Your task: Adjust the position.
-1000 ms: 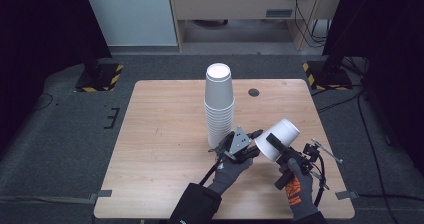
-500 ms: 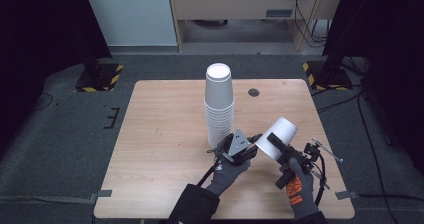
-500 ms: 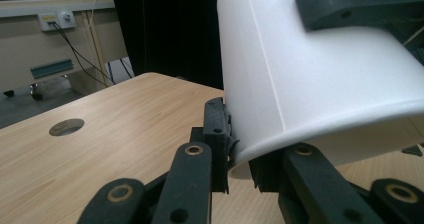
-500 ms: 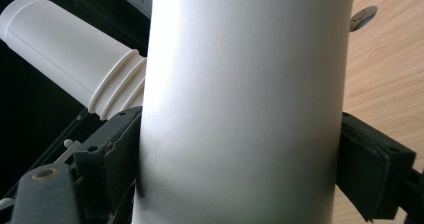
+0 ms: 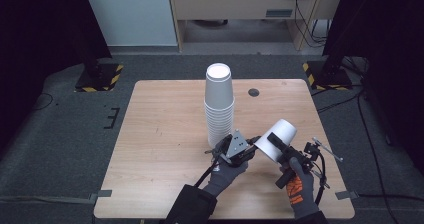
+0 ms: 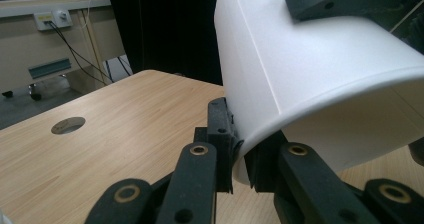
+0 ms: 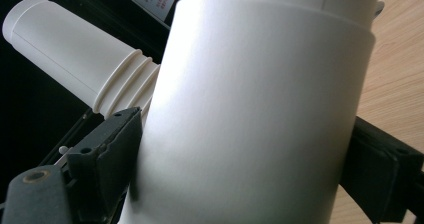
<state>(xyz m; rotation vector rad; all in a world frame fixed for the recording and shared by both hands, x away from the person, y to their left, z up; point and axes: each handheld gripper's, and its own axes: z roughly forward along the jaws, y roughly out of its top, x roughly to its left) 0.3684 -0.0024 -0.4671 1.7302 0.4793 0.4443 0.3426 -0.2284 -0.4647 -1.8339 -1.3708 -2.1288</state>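
Observation:
A white paper cup (image 5: 280,134) lies tilted in the air above the table's front right. My right gripper (image 5: 274,143) is shut across its body, one jaw on each side of the cup (image 7: 250,124). My left gripper (image 5: 253,146) comes in from the left. Its jaws have just been closing, and they now pinch the cup's rim wall (image 6: 240,154) between the pads. A tall stack of upside-down white cups (image 5: 219,104) stands mid-table just behind the left gripper, and the stack (image 7: 75,49) appears beyond the held cup.
The wooden table (image 5: 165,134) has a small round hole (image 5: 254,92) near its far edge. Black stands with yellow-black striped feet (image 5: 100,76) flank the table on the dark floor. A cabinet (image 5: 240,4) stands beyond.
The left gripper's jaws have narrowed onto the cup's rim. Both hands and the cup have stayed about where they were.

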